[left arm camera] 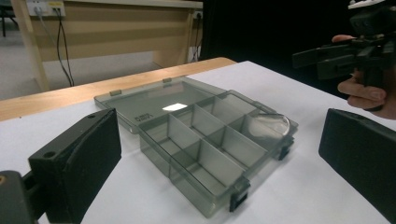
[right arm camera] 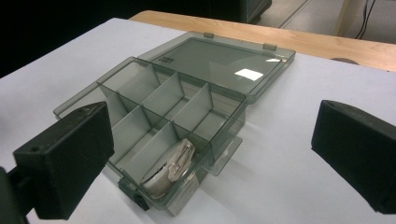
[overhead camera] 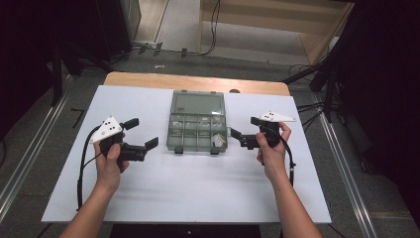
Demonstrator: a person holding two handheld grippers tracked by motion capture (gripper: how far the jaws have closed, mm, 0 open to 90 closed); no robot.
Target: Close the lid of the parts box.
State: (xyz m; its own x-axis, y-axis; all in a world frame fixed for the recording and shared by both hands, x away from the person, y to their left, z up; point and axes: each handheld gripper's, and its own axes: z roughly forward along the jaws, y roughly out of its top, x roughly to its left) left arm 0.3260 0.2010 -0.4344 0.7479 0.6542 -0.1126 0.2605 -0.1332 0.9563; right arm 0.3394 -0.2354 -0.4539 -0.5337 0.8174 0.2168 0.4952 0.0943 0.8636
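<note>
While both claws gape empty, the organizer box (overhead camera: 198, 130) (lid open) holds a roll (right arm camera: 170, 169).

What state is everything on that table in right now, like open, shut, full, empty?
Box: open, lid laid flat behind it.
Compartments: all bare but one near corner.
Pale item: lying in that corner compartment; what it is I cannot tell.
Left hand-held gripper: open, holding nothing, left of the box.
Right hand-held gripper: open, holding nothing, right of the box.
</note>
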